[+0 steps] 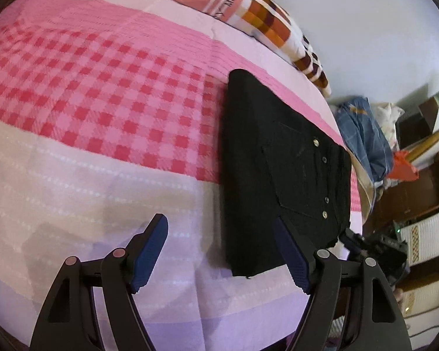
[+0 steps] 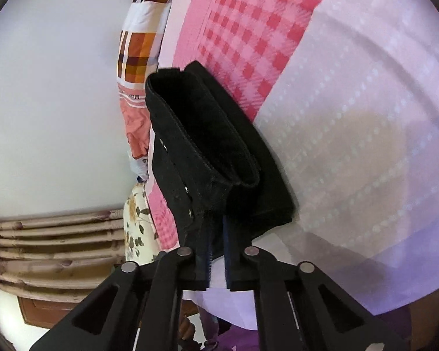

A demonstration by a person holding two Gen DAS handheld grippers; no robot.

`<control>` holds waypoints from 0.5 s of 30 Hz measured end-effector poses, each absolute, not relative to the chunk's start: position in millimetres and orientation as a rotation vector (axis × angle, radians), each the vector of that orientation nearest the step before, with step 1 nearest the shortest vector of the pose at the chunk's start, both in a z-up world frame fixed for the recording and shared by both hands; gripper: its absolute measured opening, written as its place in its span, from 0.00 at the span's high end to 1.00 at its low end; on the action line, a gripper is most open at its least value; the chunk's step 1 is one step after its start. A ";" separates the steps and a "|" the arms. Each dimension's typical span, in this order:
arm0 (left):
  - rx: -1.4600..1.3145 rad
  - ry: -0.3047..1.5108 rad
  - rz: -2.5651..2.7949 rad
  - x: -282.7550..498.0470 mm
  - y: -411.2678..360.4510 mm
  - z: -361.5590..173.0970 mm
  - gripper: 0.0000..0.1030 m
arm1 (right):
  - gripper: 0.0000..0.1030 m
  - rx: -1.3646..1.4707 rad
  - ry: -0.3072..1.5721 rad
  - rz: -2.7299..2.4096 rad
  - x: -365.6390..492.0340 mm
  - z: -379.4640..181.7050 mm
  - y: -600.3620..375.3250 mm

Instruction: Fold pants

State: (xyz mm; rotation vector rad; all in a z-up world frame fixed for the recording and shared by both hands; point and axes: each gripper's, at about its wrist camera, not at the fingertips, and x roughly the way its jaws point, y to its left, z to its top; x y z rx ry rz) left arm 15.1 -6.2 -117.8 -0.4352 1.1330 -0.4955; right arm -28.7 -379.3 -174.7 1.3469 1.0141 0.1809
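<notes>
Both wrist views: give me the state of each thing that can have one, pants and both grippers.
black pants: folded into a compact stack on the bed, waistband end lifted
left gripper: open, holding nothing, above the bedsheet beside the pants
right gripper: shut on the pants' waistband end
waistband opening: gaping open towards the right wrist camera
</notes>
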 end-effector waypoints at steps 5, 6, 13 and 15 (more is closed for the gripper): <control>-0.391 1.104 -0.529 20.2 -22.3 -108.3 0.27 | 0.95 1.405 0.952 0.186 -37.9 -173.4 -393.8; -0.382 1.100 -0.536 21.9 -26.3 -106.9 0.27 | 0.93 1.415 0.936 0.193 -38.8 -171.0 -397.0; -0.353 1.090 -0.571 28.0 -43.7 -101.0 0.27 | 0.67 1.428 0.961 0.244 -32.7 -162.8 -388.9; -0.360 1.093 -0.573 27.3 -43.2 -102.5 0.27 | 0.57 1.431 0.968 0.257 -27.7 -165.9 -382.2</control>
